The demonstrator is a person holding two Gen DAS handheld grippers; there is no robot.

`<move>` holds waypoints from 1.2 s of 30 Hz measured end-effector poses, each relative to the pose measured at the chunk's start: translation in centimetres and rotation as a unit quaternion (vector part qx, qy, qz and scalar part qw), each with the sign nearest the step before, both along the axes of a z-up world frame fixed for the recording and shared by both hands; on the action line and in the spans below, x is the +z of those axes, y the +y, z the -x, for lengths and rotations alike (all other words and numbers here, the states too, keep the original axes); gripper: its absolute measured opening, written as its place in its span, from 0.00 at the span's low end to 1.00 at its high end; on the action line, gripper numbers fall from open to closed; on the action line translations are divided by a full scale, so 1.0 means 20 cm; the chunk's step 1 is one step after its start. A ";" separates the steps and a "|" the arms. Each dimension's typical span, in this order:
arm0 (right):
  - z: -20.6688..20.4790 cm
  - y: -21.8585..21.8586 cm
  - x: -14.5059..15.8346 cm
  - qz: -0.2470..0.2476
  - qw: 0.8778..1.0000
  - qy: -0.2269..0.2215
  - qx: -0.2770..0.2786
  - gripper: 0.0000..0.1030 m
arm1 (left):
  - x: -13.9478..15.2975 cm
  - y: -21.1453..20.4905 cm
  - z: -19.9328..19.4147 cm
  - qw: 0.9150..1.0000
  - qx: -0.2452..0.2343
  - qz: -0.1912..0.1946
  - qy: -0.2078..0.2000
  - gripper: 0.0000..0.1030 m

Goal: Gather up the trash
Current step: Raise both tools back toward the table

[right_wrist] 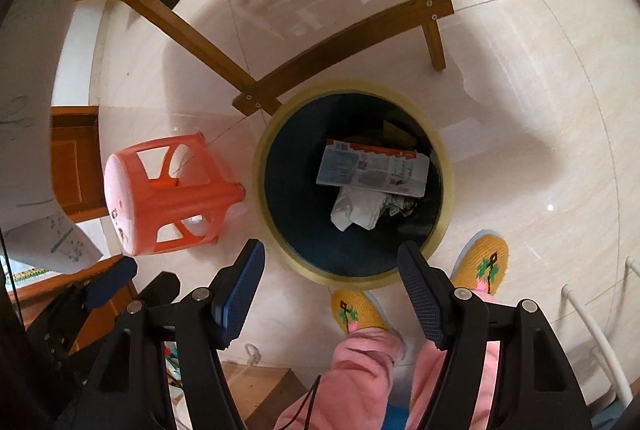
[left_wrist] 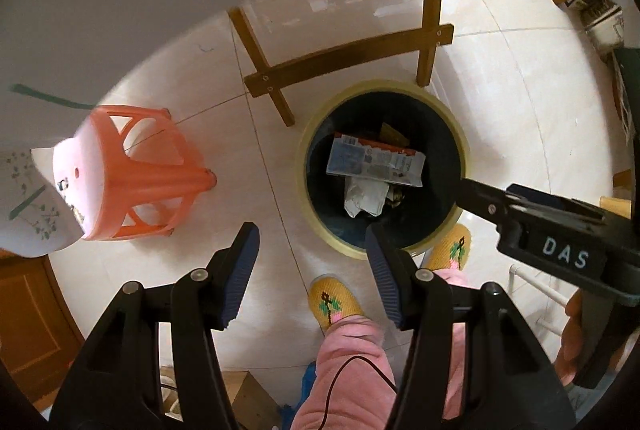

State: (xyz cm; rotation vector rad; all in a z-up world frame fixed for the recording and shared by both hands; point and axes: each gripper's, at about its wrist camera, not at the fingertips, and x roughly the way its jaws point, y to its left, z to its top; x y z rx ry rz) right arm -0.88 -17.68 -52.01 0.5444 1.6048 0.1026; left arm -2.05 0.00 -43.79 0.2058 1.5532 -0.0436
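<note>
Down inside the bin [right_wrist: 447,186], a printed wrapper [right_wrist: 374,169] lies flat over crumpled white paper [right_wrist: 358,208]. Above the bin's near rim, the right gripper [right_wrist: 332,268] hangs with jaws spread wide and nothing between them. Left gripper [left_wrist: 312,250] likewise stands half open and empty. Yellow slippers [right_wrist: 482,264] stand beside the bin, an orange stool [right_wrist: 168,194] to its left.

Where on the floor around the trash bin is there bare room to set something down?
Bare tile lies right of the trash bin, beyond the slippers, and between the orange stool and the wooden chair legs. It is crowded at the bin's near rim, by the feet, and where the chair frame meets the bin.
</note>
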 end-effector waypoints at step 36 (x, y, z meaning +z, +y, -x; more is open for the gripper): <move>0.26 0.00 2.07 0.049 0.973 -0.223 -0.035 0.68 | 1.98 0.11 0.10 0.971 -0.071 0.080 -0.215 0.54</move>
